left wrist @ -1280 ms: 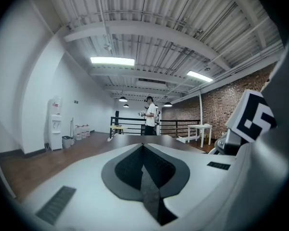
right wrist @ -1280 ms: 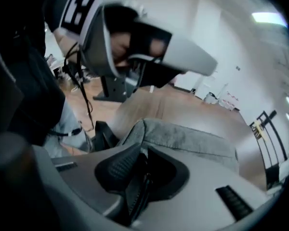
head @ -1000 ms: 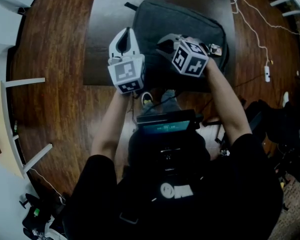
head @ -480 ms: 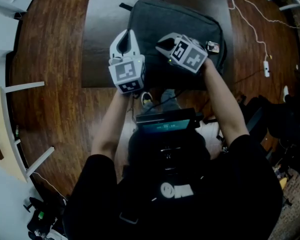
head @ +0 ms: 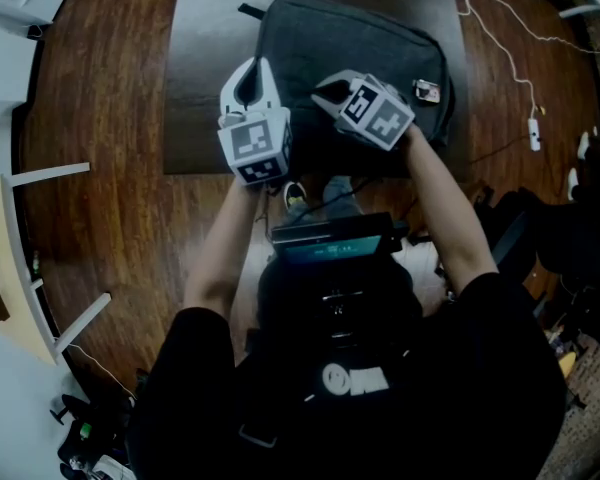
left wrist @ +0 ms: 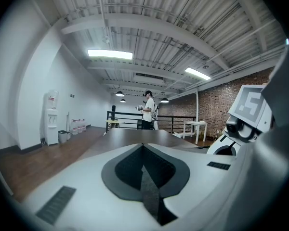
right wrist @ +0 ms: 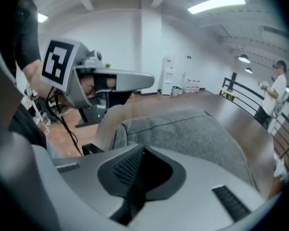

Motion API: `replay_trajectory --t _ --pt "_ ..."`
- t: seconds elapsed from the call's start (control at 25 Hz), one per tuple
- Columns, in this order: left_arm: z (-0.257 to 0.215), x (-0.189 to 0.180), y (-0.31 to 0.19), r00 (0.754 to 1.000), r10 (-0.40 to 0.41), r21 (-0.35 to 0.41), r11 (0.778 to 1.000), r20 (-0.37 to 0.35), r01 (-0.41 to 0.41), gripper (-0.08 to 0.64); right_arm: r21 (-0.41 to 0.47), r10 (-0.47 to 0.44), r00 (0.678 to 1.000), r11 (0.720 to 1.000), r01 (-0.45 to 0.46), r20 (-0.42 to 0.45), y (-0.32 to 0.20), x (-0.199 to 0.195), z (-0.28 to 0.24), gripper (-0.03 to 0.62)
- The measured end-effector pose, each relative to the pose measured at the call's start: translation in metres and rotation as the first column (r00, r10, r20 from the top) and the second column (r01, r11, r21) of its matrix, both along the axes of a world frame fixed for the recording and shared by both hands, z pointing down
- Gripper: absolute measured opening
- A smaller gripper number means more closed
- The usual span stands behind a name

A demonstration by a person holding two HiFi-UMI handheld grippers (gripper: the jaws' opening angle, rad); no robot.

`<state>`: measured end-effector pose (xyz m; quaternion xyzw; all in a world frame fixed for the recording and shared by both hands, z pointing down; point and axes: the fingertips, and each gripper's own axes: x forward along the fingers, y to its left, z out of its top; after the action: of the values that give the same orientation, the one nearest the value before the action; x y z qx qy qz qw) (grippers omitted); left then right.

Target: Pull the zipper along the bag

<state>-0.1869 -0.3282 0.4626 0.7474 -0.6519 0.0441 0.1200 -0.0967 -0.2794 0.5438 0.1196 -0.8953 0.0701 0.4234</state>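
The right gripper (right wrist: 142, 150) has its fingers (right wrist: 119, 170) clenched pad against pad. They have just been closing, and nothing can be made out between them. Just beyond their tips lies the grey fabric bag (right wrist: 188, 134), with a thin dark line (right wrist: 168, 122) running across its near face. I cannot tell whether that line is the zipper. In the head view this gripper hangs over the bag's near-left part, tips slanting down toward the fabric. Whether they touch it cannot be told.

The left gripper (left wrist: 143, 147) likewise has its fingers (left wrist: 127, 170) pressed together with nothing between them, pointing almost level across the dark tabletop (left wrist: 135, 136). In the head view it sits at the bag's left edge, close beside the right gripper but apart from it.

The bag lies on the right half of the tabletop, its near side at the tabletop's near edge and its right side close to the right edge. A small tag (head: 426, 92) shows on its right part, and a short strap (head: 250, 13) sticks out at its far-left corner.

Around the tabletop is a wooden floor (head: 110, 168), with a white cable (head: 500, 38) trailing on it to the right. Far off, a person (left wrist: 148, 110) stands by a railing, and a water dispenser (left wrist: 51, 118) stands against the left wall.
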Motion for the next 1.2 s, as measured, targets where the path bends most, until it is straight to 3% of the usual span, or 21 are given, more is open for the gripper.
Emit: replay_trajectory --t 0.08,0.16,0.28,0.52,1.2 --pt "0.000 0.005 0.000 1.000 0.016 0.002 1.000 -0.006 -0.016 0.003 -0.070 0.119 0.990 0.991 -0.113 0.081 -0.003 0.002 -0.007 0.017" --pt "0.001 0.010 -0.001 0.999 0.036 0.004 0.999 -0.016 -0.036 0.003 -0.179 0.256 0.955 0.957 -0.229 0.151 -0.006 0.004 -0.011 0.017" --pt "0.006 0.020 -0.005 0.997 0.073 0.001 0.997 -0.032 -0.073 0.003 -0.261 0.358 0.913 0.916 -0.303 0.197 -0.008 0.002 -0.013 0.017" --pt "0.027 0.040 -0.011 0.994 0.104 -0.044 0.993 -0.024 -0.105 0.003 -0.282 0.394 0.886 0.903 -0.324 0.243 -0.008 0.005 -0.016 0.017" --pt "0.052 0.062 -0.016 0.989 0.126 -0.103 0.988 0.078 -0.118 0.003 -0.310 0.391 0.877 0.901 -0.303 0.280 -0.004 0.034 -0.013 0.015"
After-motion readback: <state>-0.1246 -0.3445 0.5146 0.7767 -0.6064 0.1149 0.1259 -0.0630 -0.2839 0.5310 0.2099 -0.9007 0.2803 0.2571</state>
